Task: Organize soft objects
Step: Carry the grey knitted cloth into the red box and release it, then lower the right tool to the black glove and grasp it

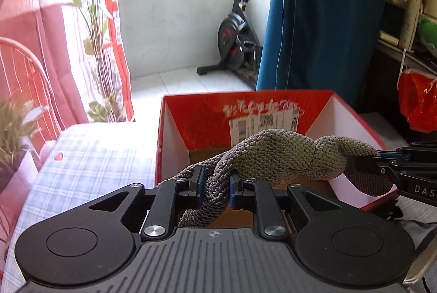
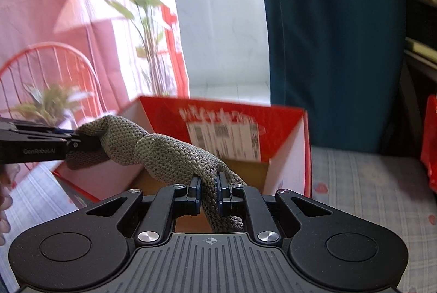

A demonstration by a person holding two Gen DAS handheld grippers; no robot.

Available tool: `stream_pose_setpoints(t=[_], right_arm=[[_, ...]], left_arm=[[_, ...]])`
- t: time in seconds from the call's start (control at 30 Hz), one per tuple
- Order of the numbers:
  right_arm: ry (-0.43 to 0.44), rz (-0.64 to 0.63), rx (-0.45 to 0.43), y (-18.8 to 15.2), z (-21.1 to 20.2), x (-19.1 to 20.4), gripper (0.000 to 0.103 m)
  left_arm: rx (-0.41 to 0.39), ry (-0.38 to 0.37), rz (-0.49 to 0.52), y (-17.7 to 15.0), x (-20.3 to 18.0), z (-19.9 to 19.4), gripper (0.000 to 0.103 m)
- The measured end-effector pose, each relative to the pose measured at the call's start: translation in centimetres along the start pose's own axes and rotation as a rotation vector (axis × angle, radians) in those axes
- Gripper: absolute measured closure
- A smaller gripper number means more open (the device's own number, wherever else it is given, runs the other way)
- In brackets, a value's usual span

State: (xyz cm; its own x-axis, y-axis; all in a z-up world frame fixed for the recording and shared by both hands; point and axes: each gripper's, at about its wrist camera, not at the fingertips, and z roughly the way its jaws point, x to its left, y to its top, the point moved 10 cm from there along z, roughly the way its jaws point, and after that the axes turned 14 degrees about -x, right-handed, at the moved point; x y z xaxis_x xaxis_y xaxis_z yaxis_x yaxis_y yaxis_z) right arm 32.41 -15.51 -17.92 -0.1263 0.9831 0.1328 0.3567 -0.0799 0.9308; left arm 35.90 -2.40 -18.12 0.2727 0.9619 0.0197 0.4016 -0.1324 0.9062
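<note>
A grey-green knitted cloth [image 1: 275,156] hangs twisted between both grippers, just above the open red cardboard box [image 1: 207,115]. My left gripper [image 1: 216,186] is shut on one end of the knitted cloth. The right gripper [image 1: 363,160] comes in from the right edge, shut on the other end. In the right wrist view my right gripper [image 2: 209,189] pinches the knitted cloth [image 2: 164,151], and the left gripper [image 2: 77,141] holds its far end over the box's left wall. The red cardboard box [image 2: 289,164] shows a brown floor and a shipping label on its far wall.
The box stands on a pale checked bedspread [image 1: 90,156]. A red plastic bag [image 1: 418,101] hangs at the right. Pink curtains, a plant [image 1: 95,28] and a red wire chair [image 2: 49,69] are at the left; a blue curtain [image 1: 325,14] and an exercise bike [image 1: 237,38] lie beyond.
</note>
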Motion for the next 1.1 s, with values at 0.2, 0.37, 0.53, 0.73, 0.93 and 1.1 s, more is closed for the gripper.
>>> stream_pose_setpoints(t=[0.2,0.37,0.53,0.73,0.93,1.1], right_arm=[[-0.014,0.050,0.060,-2.0,0.9,-0.3,0.092],[-0.022,0.074,0.076,-2.2,0.7,-0.6,0.088],[-0.036,0.060,0.072,-2.1,0.1,-0.4,0.079],[-0.027,0.081,0.043,-1.2,-2.0,-0.6,0.079],[-0.018,0.073,0.006,-0.5,-5.0,-0.5,0.079],[-0.023,0.101,-0.031,-0.5,-8.2,-0.5,0.079]], left_arm=[[0.048,-0.004,0.014,-2.0,0.0,0.8,0.082],[0.068,-0.015,0.026,-2.9,-0.1,0.7,0.077],[0.051,-0.026,0.014,-2.6,-0.2,-0.3,0.043],[0.028,-0.048,0.003,-1.8,-1.0,-2.7,0.043],[0.010,-0.086,-0.019,-1.6,-2.7,-5.5,0.043],[-0.005,-0.099,-0.038,-2.1,-3.6,-8.4,0.044]])
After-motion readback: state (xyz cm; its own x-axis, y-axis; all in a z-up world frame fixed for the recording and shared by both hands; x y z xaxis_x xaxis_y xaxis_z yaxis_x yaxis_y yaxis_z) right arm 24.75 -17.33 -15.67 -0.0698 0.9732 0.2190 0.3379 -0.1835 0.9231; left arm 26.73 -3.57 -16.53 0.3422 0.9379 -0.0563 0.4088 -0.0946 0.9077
